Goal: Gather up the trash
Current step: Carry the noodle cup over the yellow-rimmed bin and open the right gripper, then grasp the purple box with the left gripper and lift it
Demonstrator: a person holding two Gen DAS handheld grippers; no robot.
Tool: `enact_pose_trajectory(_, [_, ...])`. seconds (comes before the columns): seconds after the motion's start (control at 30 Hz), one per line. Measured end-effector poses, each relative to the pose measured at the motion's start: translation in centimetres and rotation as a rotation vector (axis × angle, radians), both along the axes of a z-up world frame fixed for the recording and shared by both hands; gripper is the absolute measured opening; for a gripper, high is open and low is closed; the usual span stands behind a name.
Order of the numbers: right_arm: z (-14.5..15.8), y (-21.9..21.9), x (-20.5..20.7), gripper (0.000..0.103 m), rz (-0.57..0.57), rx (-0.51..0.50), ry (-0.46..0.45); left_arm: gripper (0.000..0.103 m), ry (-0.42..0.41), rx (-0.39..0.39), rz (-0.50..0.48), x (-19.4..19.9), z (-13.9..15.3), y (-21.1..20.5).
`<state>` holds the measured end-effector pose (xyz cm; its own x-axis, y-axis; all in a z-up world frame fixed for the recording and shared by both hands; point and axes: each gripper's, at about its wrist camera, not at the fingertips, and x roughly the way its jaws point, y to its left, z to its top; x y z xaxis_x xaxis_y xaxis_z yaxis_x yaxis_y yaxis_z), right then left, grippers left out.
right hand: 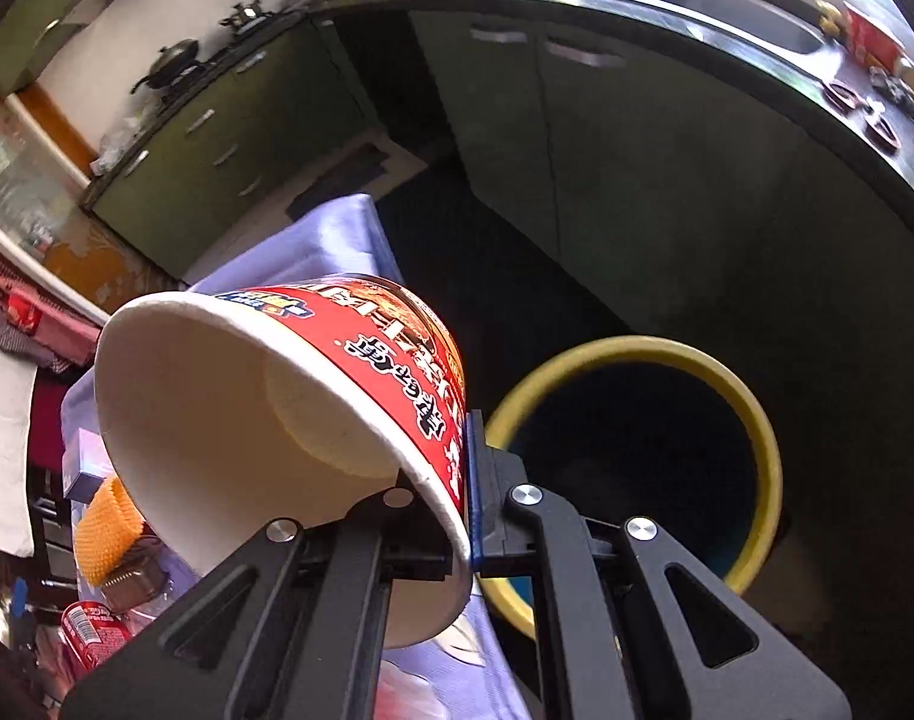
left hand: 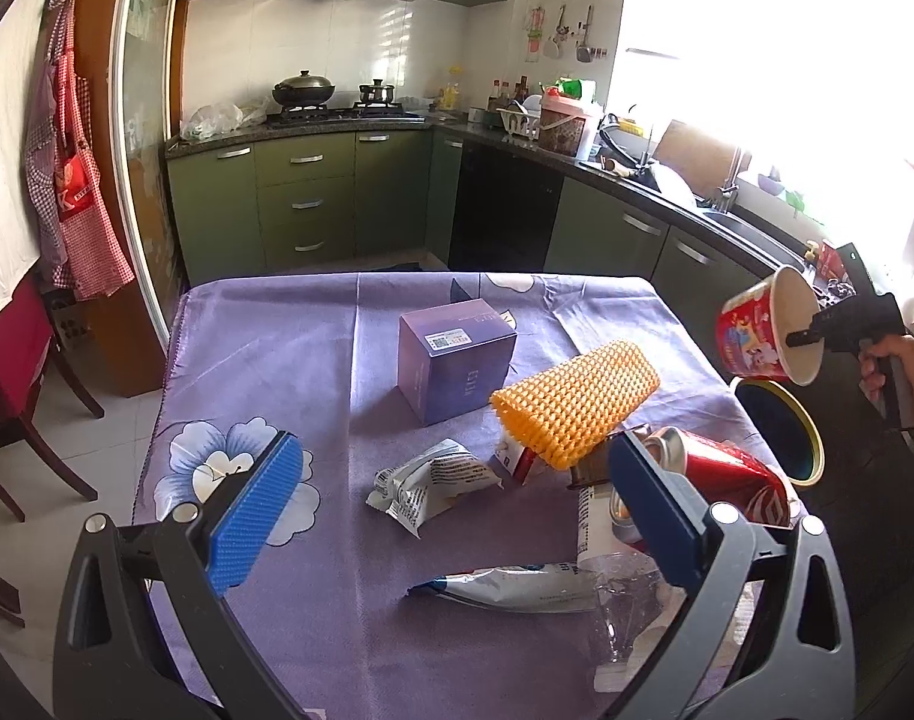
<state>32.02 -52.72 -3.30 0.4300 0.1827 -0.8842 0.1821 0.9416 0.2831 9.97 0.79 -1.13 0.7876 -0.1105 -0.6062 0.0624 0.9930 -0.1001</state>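
The right tongs are pinching the rim wall of a red noodle cup, one finger inside the cup and the blue-padded one pressed against its printed outside. The cup is off the tabletop, tipped on its side with its pale inside open toward the camera. Just beyond the tongs and below them stands a bin with a yellow rim and a dark inside, on the floor past the edge of the tabletop. In the left wrist view the cup hangs above that bin, with a hand on the tool's grip.

The left tongs are spread wide and hold nothing; their blue pads stand well apart above the purple flowered cloth. Between the two fingers and a little ahead lies a crumpled white wrapper. Nearer, low between the fingers, lies a flattened white and blue packet, and beside it a clear plastic bottle near the right finger. Behind that right finger lies a red drink can on its side. Ahead of the tongs, an orange foam net sleeve lies slanted across a small red and white carton, and further ahead stands a purple box, upright, apart from the rest.
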Motion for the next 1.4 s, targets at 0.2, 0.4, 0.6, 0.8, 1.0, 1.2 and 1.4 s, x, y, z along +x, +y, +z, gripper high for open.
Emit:
enact_pose_trajectory(0.2, [-4.6,-8.6,-1.1,0.004,-0.080,0.039,0.228,0.097,-0.002,0.018,-0.019,-0.3,0.3,-1.5])
enact_pose_trajectory(0.4, [-8.8,-12.0,-0.6,0.004,-0.107,0.037,0.336,0.097,-0.014,0.036,-0.039,-0.9,1.0,-2.7])
enact_pose_trajectory(0.6, [-11.5,-14.8,0.1,0.017,-0.143,0.049,0.372,0.097,-0.014,0.038,-0.048,-1.3,1.3,-3.1])
enact_pose_trajectory(0.8, [-11.5,-16.1,-1.9,0.025,-0.146,0.058,0.320,0.097,0.015,0.026,-0.045,-0.7,1.0,-2.6])
enact_pose_trajectory(1.0, [-9.0,-13.1,-5.6,0.031,-0.067,0.102,0.214,0.097,0.051,0.013,-0.014,2.1,1.0,-2.0])
enact_pose_trajectory(1.2, [-7.6,-10.7,-8.6,0.035,0.027,0.127,0.171,0.097,0.151,-0.031,0.077,8.8,1.4,-1.8])
enact_pose_trajectory(1.4, [-6.4,-8.2,-10.1,0.037,0.074,0.116,0.165,0.097,0.377,-0.112,0.219,16.5,-0.6,-1.5])
